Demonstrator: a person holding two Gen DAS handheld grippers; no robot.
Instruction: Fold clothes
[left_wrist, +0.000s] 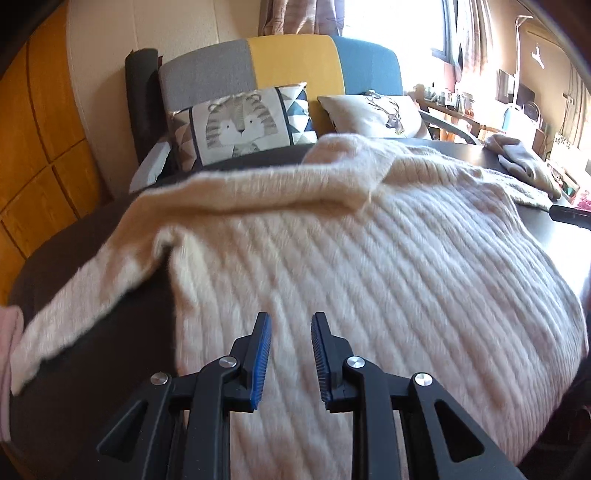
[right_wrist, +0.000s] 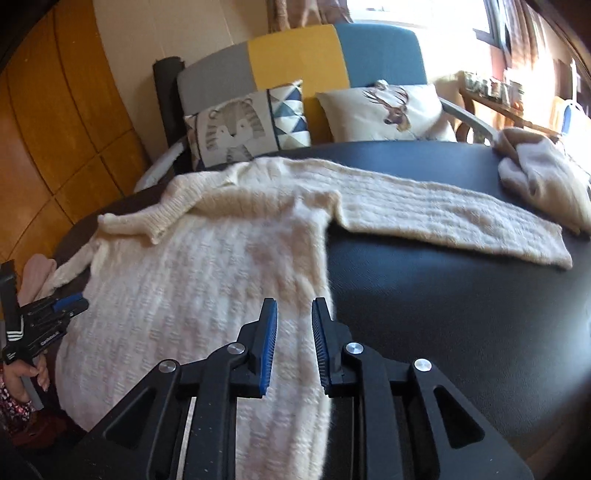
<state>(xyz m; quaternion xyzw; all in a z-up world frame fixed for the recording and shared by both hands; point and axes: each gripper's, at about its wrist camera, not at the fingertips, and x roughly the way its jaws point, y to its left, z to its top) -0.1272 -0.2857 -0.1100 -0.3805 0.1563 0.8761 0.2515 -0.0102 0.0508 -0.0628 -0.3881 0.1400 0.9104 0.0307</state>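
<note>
Both grippers are hovering just over the near hem of the sweater, which is lying flat on the dark table with one sleeve stretched out to the right. Left gripper is sitting with its fingers spread and nothing between them, above the ribbed body; right gripper is likewise spread and empty, over the sweater's right edge. Fuzzy knit is likely slipping from a shallow pinch, and uneven lifting is risking a crooked fold. Another bundle of clothes is resting near the far sleeve and could be getting dragged along.
</note>
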